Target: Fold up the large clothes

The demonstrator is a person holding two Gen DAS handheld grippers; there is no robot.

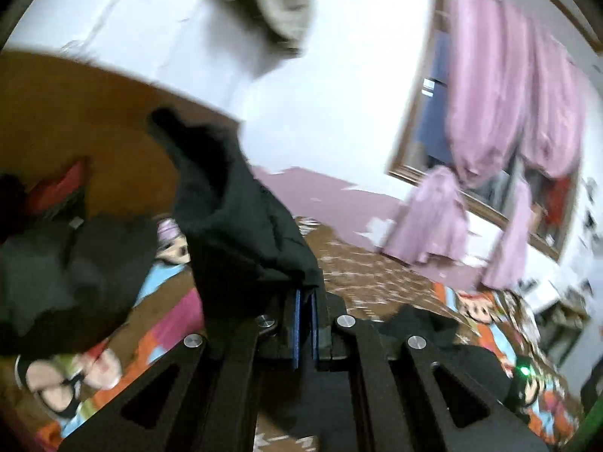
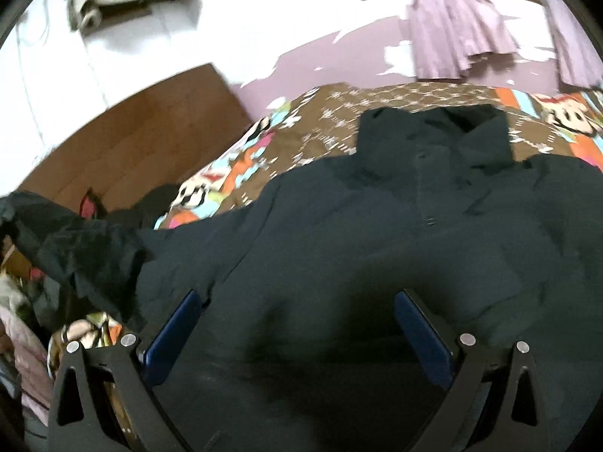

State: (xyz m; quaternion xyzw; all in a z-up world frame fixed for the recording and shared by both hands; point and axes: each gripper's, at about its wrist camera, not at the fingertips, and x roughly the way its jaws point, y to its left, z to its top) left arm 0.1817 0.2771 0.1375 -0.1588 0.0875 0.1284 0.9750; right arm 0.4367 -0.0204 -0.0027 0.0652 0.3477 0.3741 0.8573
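Observation:
A large black jacket (image 2: 395, 233) lies spread on the bed, its collar toward the far side. My left gripper (image 1: 306, 293) is shut on the black sleeve (image 1: 233, 211), which hangs lifted above the bed and stands up over the blue pads. In the right wrist view that raised sleeve (image 2: 68, 245) shows at the far left. My right gripper (image 2: 297, 324) hovers over the jacket's body with its jaws wide apart and nothing between the blue pads (image 2: 177, 335).
The bed has a colourful cartoon-print cover (image 2: 339, 113) and a brown wooden headboard (image 2: 143, 139). Pink curtains (image 1: 508, 113) hang at a window on the right. More dark clothing (image 1: 68, 271) is heaped at the left, and a grey cloth (image 1: 271, 0) hangs on the white wall.

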